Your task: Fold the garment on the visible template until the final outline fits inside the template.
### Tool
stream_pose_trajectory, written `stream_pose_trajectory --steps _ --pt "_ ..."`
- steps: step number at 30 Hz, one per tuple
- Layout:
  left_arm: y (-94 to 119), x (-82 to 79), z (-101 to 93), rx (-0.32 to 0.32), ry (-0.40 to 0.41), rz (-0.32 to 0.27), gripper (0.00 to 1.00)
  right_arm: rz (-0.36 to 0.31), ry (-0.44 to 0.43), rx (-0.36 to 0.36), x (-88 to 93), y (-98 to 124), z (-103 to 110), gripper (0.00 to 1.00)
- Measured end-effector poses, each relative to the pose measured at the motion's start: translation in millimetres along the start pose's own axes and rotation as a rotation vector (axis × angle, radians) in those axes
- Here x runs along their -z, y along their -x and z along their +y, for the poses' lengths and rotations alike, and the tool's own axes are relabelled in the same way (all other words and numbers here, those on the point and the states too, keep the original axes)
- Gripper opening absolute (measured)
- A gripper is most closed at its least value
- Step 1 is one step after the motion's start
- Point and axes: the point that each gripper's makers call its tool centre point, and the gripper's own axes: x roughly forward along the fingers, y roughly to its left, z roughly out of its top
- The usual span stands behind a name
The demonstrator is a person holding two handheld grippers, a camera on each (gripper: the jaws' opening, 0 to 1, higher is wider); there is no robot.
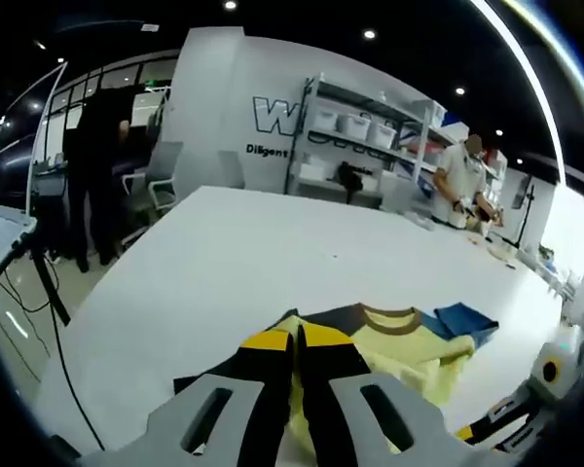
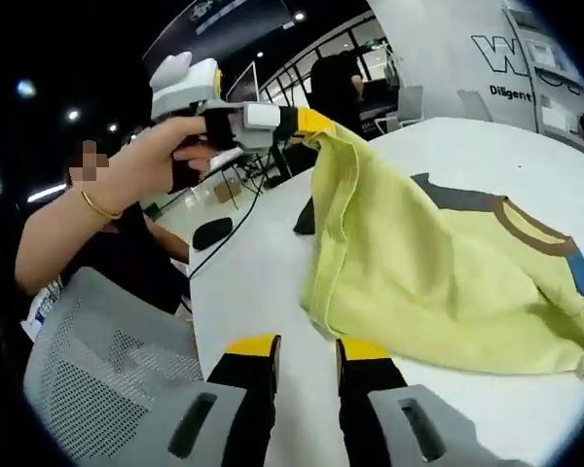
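Your left claw (image 1: 294, 342) is sitting nearest in the left gripper view, its yellow-tipped jaws pressed together on a fold of the yellow garment (image 1: 409, 352). In the right gripper view you are seeing that same claw (image 2: 311, 122) from the side, holding one edge of the garment (image 2: 428, 282) up off the surface (image 2: 273, 282) while the rest is draping down and lying on it. Your hand (image 2: 151, 161) is wrapping around the tool's handle, a thin bangle showing at the wrist.

Your right claw (image 2: 307, 348) is hovering with a narrow gap between its jaws, nothing between them, just short of the garment's hanging hem.

The garment has a brown collar (image 1: 389, 317) and a blue sleeve (image 1: 465, 319), and it is lying near the surface's close edge. The surface (image 1: 273, 263) is white and wide, stretching away towards the far edge.

In the room beyond, a white wall is carrying dark lettering, a shelf rack (image 1: 370, 136) is holding white bins, and a person in a pale top (image 1: 459, 180) is standing at the surface's far right corner. A person in dark clothes (image 1: 97, 165) is standing off to the left by a chair. A grey mesh chair back (image 2: 97, 379) is sitting below your arm.
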Motion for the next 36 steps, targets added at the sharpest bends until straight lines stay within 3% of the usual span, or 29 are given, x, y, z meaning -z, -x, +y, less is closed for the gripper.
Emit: stream_pose_trajectory --steps 3,8,13,20,24,28,32,36 --pt "0 0.4 -0.5 0.001 0.004 0.001 0.00 0.017 0.037 0.044 3.4 -6 -9 0.18" --pt "0 1.0 -0.6 0.006 0.008 0.004 0.00 -0.015 0.080 0.053 -4.9 -15 -14 0.15" --pt "1 0.9 0.7 0.010 0.016 0.006 0.00 -0.006 0.074 0.054 -4.2 -21 -17 0.09" --pt "0 1.3 2.4 0.012 0.023 0.011 0.00 0.000 0.142 0.065 -5.2 -27 -18 0.00" --pt "0 1.2 0.3 0.018 0.020 0.011 0.00 -0.008 0.131 0.067 -5.5 -28 -20 0.00" --pt "2 -1.2 -1.4 0.030 0.022 0.002 0.00 -0.009 0.100 0.064 -6.8 -19 -21 0.00" --pt "5 -1.4 -1.7 0.033 0.028 -0.001 0.00 0.004 -0.041 0.078 -11.0 9 -27 0.00" --pt "11 -0.5 -6.0 0.048 0.037 0.001 0.00 -0.078 -0.060 0.105 -30.5 37 -34 0.00"
